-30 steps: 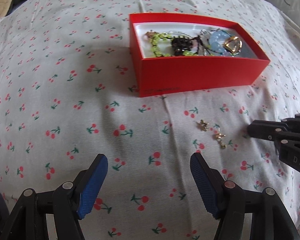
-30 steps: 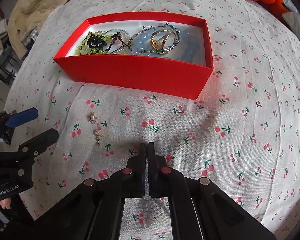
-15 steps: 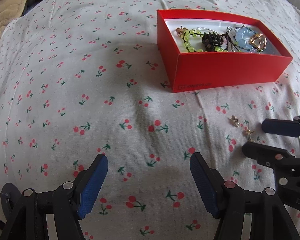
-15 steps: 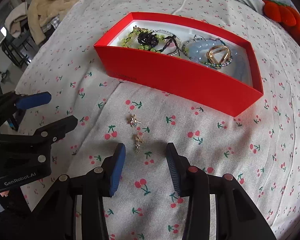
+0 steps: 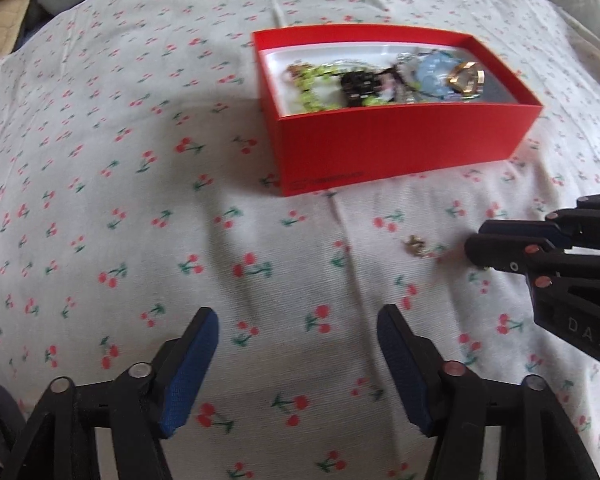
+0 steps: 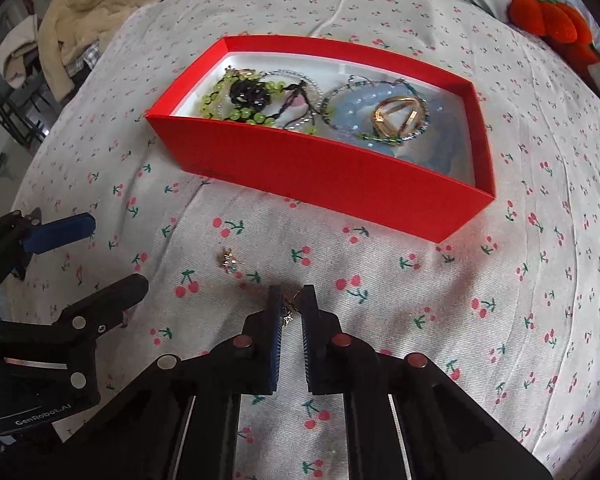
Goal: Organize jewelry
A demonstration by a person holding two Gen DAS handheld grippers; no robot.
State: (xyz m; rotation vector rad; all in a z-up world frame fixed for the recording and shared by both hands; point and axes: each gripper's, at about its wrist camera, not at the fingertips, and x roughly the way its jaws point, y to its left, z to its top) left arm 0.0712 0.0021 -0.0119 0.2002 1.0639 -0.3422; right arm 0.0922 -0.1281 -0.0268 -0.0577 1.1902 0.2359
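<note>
Right wrist view: right claw [image 6: 291, 300] nearly clenched round half-hidden earring [image 6: 287, 312]; left claw [image 5: 296, 328] released.

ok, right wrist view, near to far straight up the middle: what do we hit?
Right claw closing around a small gold earring → cherry-print white bedsheet → open red cardboard box → gold triangular ring inside it.
</note>
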